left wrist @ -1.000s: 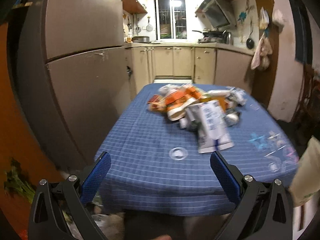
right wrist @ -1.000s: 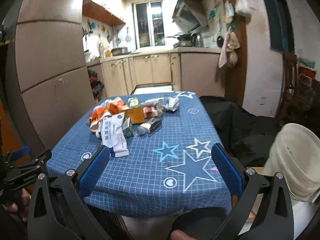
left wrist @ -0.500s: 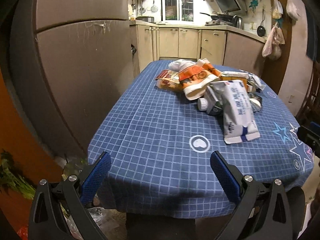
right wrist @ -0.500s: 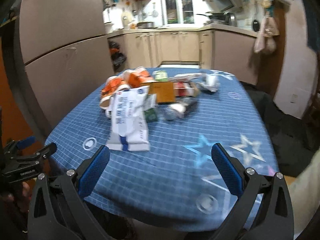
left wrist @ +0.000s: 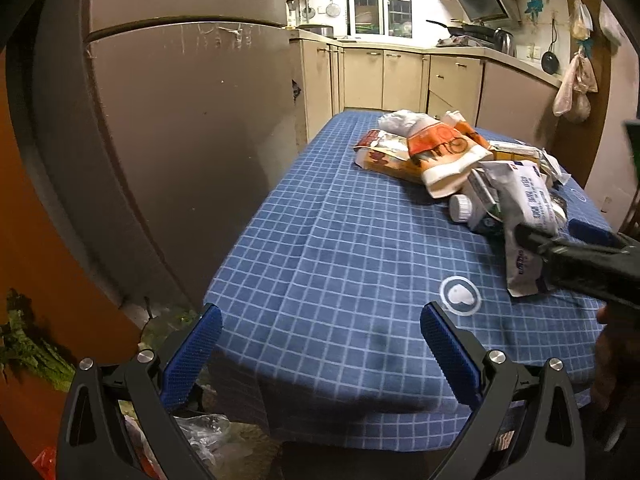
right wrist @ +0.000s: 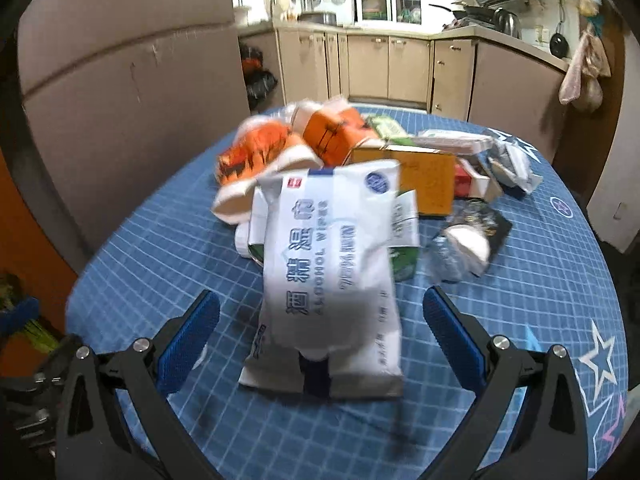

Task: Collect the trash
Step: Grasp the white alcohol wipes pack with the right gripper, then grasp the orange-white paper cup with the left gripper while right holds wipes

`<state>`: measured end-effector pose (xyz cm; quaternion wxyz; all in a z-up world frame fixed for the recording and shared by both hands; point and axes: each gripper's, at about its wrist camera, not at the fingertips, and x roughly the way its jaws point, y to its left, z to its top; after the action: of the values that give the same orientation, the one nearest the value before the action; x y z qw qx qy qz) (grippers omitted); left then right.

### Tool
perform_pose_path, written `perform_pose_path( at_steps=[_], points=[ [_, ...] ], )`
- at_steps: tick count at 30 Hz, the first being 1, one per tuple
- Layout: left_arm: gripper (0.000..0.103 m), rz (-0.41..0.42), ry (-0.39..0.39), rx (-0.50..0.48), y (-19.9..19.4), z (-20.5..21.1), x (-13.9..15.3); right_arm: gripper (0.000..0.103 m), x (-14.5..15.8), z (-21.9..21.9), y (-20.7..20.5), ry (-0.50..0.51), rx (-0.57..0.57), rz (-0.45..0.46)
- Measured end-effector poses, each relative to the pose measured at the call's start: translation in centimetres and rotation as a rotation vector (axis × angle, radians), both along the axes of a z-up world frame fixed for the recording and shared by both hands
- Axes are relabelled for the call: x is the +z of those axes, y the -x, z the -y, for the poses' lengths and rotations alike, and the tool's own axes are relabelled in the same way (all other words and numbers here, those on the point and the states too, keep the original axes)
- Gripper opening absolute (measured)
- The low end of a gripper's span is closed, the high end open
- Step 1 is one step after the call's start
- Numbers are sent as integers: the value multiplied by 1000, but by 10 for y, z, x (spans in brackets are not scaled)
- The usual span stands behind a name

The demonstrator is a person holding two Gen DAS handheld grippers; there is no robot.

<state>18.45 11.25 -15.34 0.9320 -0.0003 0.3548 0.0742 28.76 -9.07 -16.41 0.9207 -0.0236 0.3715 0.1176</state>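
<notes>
Your left gripper (left wrist: 320, 336) is spread wide over the near edge of the blue checked tablecloth (left wrist: 340, 264), empty. Your right gripper (right wrist: 321, 326) is also spread, its pads flanking the white alcohol wipes pack (right wrist: 332, 264) without touching. Behind it, the orange wrappers (right wrist: 256, 152) are motion-blurred and the green carton (right wrist: 404, 256) is mostly hidden.

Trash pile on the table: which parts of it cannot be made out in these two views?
- Left wrist view: the right hand-held gripper covers the near end of the wipes pack.
- Right wrist view: motion blur smears the orange bags; their print is unreadable.
- Right wrist view: the wipes pack hides the green carton beneath.
</notes>
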Motion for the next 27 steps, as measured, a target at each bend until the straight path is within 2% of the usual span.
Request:
perform_pose_path(
  at_steps=[1, 2, 3, 6, 8, 11, 14, 20, 22, 23, 26, 27],
  points=[
    [100, 0, 3, 2, -1, -1, 0, 94, -4, -4, -1, 20, 4, -2],
    [100, 0, 5, 3, -1, -2, 0, 79, -8, -7, -3, 35, 3, -9],
    [100, 0, 6, 3, -2, -2, 0, 70, -9, -6, -4, 41, -12, -19],
    [100, -1, 9, -11, -3, 0, 0, 53, -10, 13, 0, -91, 8, -24],
    [100, 5, 10, -41, -4, 5, 1, 51, -8, 27, 9, -127, 9, -27],
    [100, 28, 2, -148, -5, 18, 6, 49, -4, 53, 33, -180, 0, -21],
    [100, 45, 21, -350, -16, 33, 11, 49, 5, 82, 64, -189, -36, 8],
    [100, 68, -70, -708, -63, 76, 14, 49, 13, 125, 96, -236, -104, 8],
    [100, 92, -92, -727, -78, 83, 16, 49, 14, 131, 104, -247, -106, 13],
    [100, 89, -72, -712, -89, 83, 19, 49, 14, 132, 107, -244, -106, 20],
    [100, 85, 48, -612, -122, 72, 29, 49, 16, 134, 107, -238, -100, 38],
    [100, 82, 92, -541, -138, 67, 33, 49, 15, 134, 107, -242, -96, 39]
  ],
)
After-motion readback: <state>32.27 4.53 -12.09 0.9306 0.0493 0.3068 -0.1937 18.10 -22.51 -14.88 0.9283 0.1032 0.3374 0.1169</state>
